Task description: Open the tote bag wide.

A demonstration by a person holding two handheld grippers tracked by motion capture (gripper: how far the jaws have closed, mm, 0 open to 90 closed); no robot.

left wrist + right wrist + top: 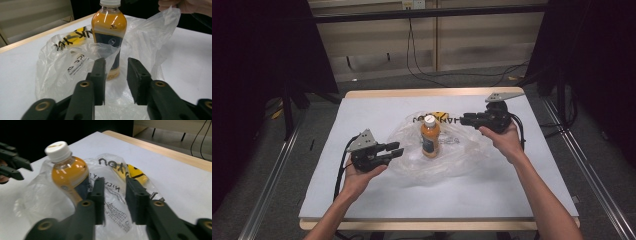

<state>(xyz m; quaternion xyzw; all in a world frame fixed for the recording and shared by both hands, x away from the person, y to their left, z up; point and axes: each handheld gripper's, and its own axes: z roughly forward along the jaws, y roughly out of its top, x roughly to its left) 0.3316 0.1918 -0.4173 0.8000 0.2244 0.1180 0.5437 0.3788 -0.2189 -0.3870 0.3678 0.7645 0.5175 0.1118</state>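
In the high view, the person's left hand (357, 177) is holding the left tool (393, 151) at the left side of the white surface (362, 195), its jaws pointing right toward the near-left edge of a clear plastic bag (462, 150). In the left gripper view, those jaws are standing apart with a moderate gap, with nothing pinched between them; a raised fold of the bag is lying just beyond the left jaw, and I cannot tell whether it is touching.

At the middle of the surface, an orange juice bottle (430, 136) with a white cap is standing upright on the crumpled bag, which is spreading out flat around it. The bag is carrying black lettering and a yellow smiley print (136, 173) on the far side of the bottle.

To the right, the person's right hand (504, 140) is holding the right tool (463, 119) at the far-right edge of the bag, jaws pointing left. In the right gripper view, its jaws are likewise parted with a moderate gap, hovering over the printed plastic, with the bottle just left of the left jaw. The left tool's jaw tips are showing at that view's left edge.
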